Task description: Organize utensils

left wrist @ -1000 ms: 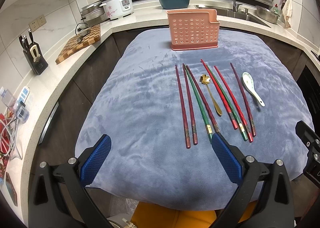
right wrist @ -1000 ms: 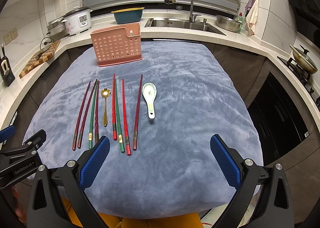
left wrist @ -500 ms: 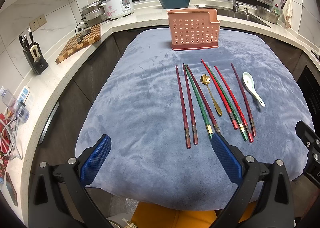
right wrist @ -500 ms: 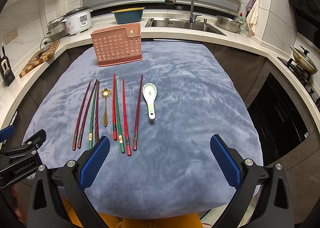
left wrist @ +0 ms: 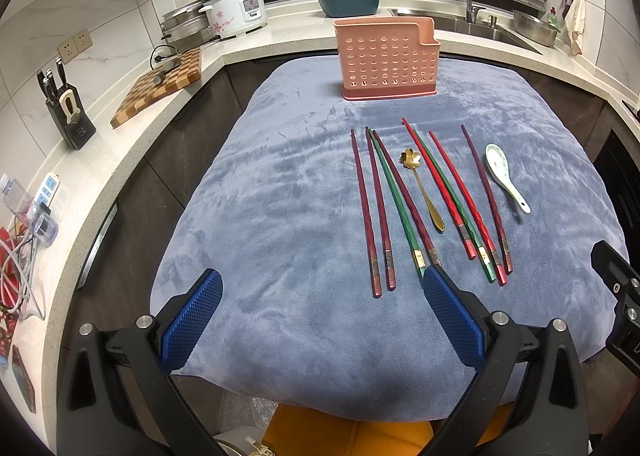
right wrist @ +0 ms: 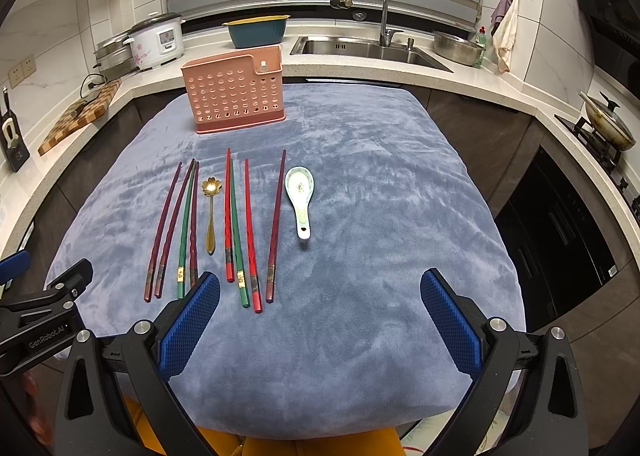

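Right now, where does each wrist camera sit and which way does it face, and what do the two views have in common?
Left wrist: on the left gripper, near the cloth's front edge, facing the pink caddy; both blue fingers show spread, with part of the right gripper at the right edge.
Right wrist: on the right gripper, further right, facing the caddy and sink; both fingers show spread, left gripper at the left edge.
Shared: cloth, caddy, chopsticks, gold spoon, white spoon.
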{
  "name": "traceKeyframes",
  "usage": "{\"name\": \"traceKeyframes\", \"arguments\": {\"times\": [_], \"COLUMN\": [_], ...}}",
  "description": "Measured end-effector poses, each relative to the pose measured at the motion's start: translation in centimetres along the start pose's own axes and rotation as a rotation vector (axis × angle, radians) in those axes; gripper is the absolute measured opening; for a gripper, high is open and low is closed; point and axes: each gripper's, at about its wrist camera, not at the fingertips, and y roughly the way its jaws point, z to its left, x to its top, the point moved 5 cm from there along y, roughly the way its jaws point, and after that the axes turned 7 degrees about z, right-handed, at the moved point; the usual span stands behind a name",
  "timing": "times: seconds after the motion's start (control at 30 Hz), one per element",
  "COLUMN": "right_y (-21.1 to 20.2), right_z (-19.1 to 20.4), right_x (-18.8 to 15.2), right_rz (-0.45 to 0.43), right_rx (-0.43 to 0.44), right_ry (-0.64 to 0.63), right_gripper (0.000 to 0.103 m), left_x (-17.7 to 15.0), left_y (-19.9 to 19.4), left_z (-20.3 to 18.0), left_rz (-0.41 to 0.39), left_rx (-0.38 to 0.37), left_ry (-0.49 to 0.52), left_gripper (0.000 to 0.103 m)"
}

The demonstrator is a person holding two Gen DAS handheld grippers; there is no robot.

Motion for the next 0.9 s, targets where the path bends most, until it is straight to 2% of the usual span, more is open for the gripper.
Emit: {"name": "traceKeyframes", "arguments": {"times": [0.9], "right_y": [0.32], "right_z": [-0.07], "right_x": [-0.05], "right_rz": [0.003], "right_rx": [0.000], "right_ry": [0.003], "right_gripper": [0.096], "left_x": [-0.24], "left_y": [0.44], "left_z": [0.55], "left_rz": [0.003], "left_rx": [0.001], "left_ry": [0.001], "left_gripper": [0.096]}}
